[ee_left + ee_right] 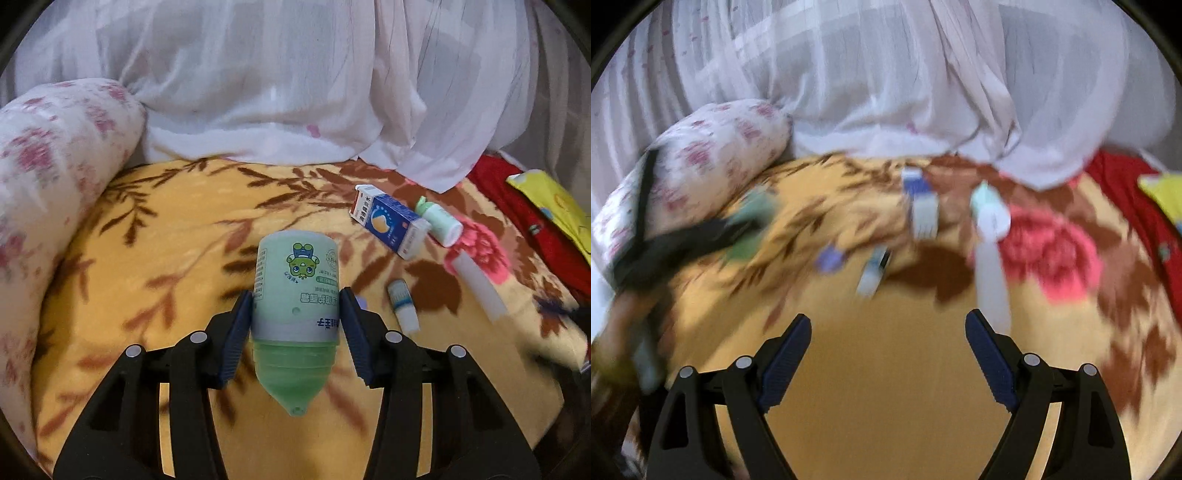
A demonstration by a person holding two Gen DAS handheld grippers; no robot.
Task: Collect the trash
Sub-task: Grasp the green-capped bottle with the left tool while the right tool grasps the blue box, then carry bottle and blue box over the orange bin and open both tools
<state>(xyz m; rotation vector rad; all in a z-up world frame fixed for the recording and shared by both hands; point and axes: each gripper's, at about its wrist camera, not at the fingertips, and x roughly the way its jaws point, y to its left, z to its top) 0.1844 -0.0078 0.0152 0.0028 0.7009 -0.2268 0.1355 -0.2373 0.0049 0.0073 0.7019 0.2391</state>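
Over a yellow leaf-patterned blanket (pixel 177 229) backed by white curtains (pixel 277 81), the left gripper (pixel 296 295) clamps a green bottle (pixel 295 295) cap-down, while the right gripper (pixel 888 321) hangs wide open, holding nothing, near a blurred white tube (pixel 991 284).

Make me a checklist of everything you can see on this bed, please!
Surface: yellow fleece blanket with brown leaves.
Job's things: green plastic bottle with frog cartoon, held cap-down; blue-and-white carton touching a small green bottle; small white tube; translucent white tube.
Clutter: yellow packet on red cloth.
Grippers: left gripper clamps the frog bottle; right gripper open, empty.
Cables: nothing seen.
Surroundings: white sheer curtain, floral pillow.
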